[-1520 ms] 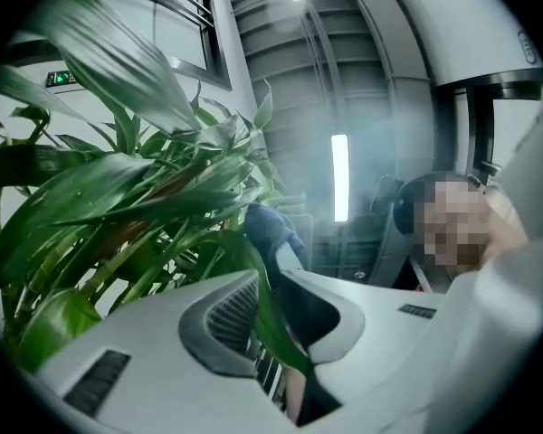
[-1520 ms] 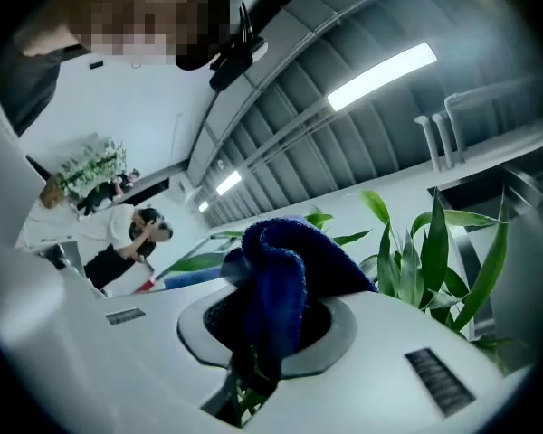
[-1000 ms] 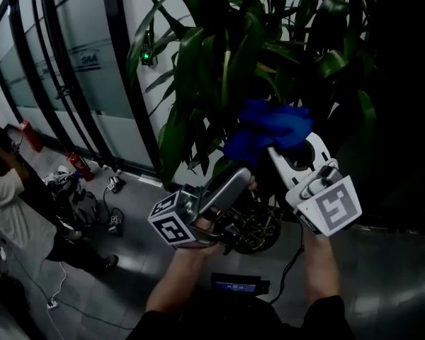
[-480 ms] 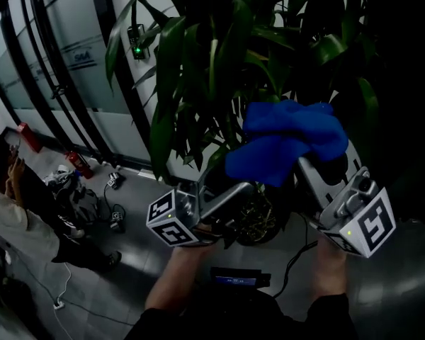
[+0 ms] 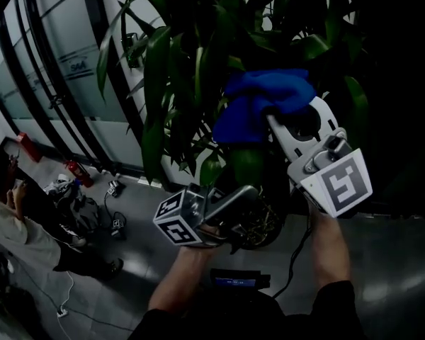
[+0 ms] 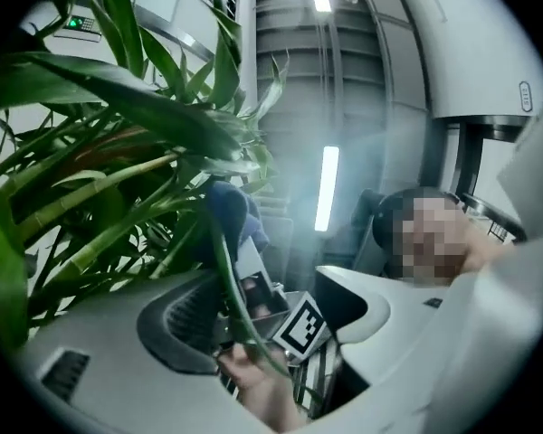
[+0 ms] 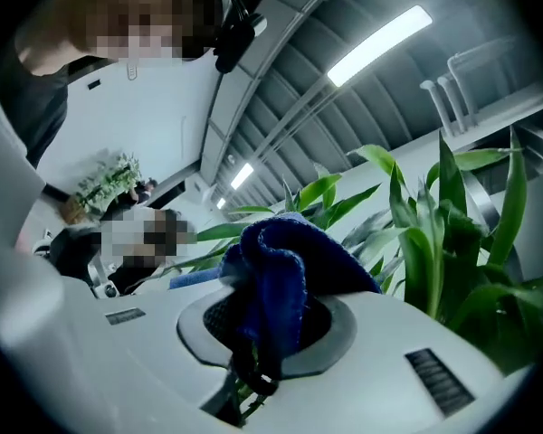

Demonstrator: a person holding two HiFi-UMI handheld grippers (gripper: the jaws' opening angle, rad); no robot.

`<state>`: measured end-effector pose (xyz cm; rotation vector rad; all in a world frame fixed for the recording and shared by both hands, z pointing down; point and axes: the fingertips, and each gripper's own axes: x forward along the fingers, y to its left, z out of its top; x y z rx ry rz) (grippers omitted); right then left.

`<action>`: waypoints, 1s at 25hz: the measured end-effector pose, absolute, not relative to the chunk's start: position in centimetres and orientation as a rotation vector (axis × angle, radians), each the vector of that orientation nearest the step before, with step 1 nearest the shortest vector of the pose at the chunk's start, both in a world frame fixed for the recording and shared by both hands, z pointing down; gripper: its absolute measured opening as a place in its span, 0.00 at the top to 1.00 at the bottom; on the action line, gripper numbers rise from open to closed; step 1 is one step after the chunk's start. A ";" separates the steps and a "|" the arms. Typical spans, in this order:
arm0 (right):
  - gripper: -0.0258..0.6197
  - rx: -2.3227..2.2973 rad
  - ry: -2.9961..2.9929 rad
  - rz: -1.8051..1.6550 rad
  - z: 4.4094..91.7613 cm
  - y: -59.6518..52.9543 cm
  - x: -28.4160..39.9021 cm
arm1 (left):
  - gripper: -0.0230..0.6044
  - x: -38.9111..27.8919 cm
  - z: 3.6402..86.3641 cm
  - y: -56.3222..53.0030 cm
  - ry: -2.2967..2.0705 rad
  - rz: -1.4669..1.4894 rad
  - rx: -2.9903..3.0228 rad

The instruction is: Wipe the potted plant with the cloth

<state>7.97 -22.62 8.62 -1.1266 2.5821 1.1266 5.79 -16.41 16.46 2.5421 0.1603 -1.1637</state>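
The potted plant (image 5: 198, 62) stands on the floor. The blue cloth (image 5: 258, 101) lies against its upper leaves, clamped in the right gripper (image 5: 273, 115) fingers. The left gripper (image 5: 249, 191) fingers have just been opening and stand apart, with one thin leaf (image 6: 226, 269) between them, ungripped.

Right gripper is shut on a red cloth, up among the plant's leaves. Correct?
Not quite. The cloth is blue, not red, as the right gripper view shows. The rest holds: the right gripper is shut on it, up among the plant's leaves.
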 end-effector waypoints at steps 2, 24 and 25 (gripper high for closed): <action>0.84 -1.113 2.635 1.084 9.9 -23.4 7.5 | 0.44 5.7 16.3 -16.5 0.137 -1.177 2.562; 0.84 -0.886 3.124 1.316 21.3 -15.0 3.8 | 0.33 5.4 18.6 -15.5 -0.023 -1.044 2.806; 0.84 -0.863 3.134 1.297 21.2 -14.6 4.0 | 0.33 5.2 18.6 -15.4 -0.003 -1.060 2.791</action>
